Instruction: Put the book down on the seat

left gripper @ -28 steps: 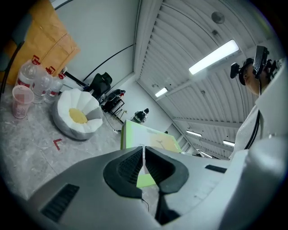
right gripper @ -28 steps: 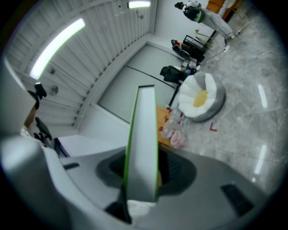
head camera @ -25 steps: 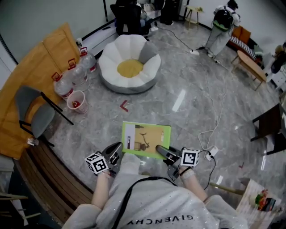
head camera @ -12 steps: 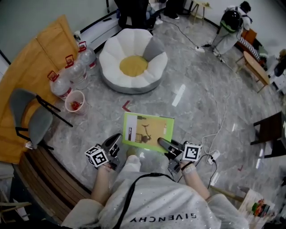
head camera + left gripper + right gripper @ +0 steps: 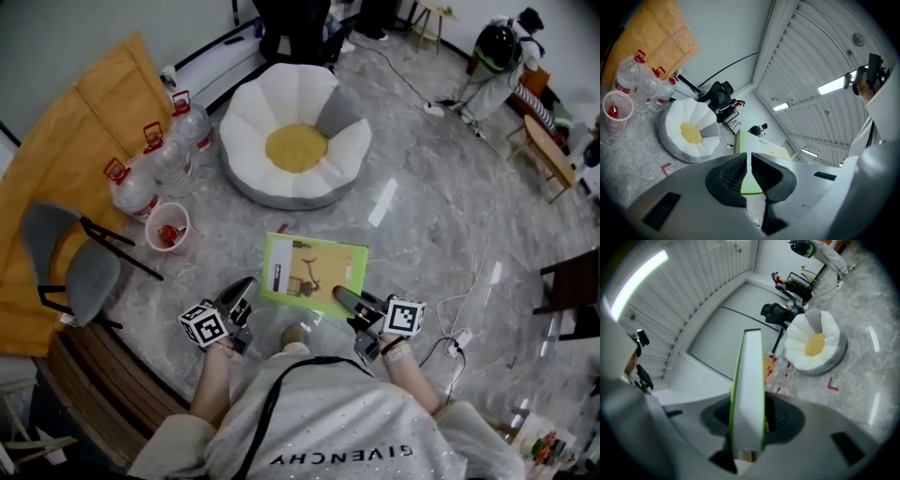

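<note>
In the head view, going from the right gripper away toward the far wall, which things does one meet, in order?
Right gripper, shut on the book's near edge → green book → flower-shaped seat → dark chair by the wall.

This is a large open indoor workspace, a studio or office hall rather than a home. A polished grey marble-look floor (image 5: 422, 225) spreads wide, with a power strip (image 5: 458, 340) lying loose on it. Overhead, a slatted ceiling (image 5: 806, 56) carries strip lights (image 5: 833, 85). A flower-shaped floor seat (image 5: 296, 148), big water bottles (image 5: 155, 167), a grey chair (image 5: 73, 262) and a wooden bench (image 5: 542, 148) stand scattered about.
</note>
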Tool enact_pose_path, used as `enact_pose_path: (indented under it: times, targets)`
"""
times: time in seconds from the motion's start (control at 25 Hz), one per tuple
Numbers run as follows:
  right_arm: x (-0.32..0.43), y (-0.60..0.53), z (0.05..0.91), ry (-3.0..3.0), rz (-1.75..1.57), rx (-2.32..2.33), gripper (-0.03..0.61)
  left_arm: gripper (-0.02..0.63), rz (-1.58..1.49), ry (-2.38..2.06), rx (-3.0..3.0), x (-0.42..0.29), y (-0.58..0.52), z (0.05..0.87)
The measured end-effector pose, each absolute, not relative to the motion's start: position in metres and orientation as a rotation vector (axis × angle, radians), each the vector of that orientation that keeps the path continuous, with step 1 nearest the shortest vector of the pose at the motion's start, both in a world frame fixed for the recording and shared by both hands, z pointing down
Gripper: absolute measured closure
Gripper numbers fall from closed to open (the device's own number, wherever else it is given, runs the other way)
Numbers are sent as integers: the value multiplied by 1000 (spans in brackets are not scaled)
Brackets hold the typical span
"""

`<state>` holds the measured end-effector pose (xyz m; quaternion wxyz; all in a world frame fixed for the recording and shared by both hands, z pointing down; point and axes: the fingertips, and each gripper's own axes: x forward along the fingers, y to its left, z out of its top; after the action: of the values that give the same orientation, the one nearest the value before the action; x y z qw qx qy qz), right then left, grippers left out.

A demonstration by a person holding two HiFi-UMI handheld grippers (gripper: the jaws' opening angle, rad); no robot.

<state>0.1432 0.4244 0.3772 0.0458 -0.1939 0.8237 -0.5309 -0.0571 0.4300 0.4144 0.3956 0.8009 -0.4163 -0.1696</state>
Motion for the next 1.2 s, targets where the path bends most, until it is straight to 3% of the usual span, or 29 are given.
enact_pose_path:
  times: [0.48,0.84,1.2]
  targets:
    - [123,395,383,2511,-1682,-580,430,577,-488,-1123,1940,-88,421,426]
    - [91,318,400,2499,-1733,-562,430,577,-508,-1178,1851,-134,353,445]
    - [73,228,395,2462,-1744,-518,430,577,-405,-1143,1917,-124,254,433]
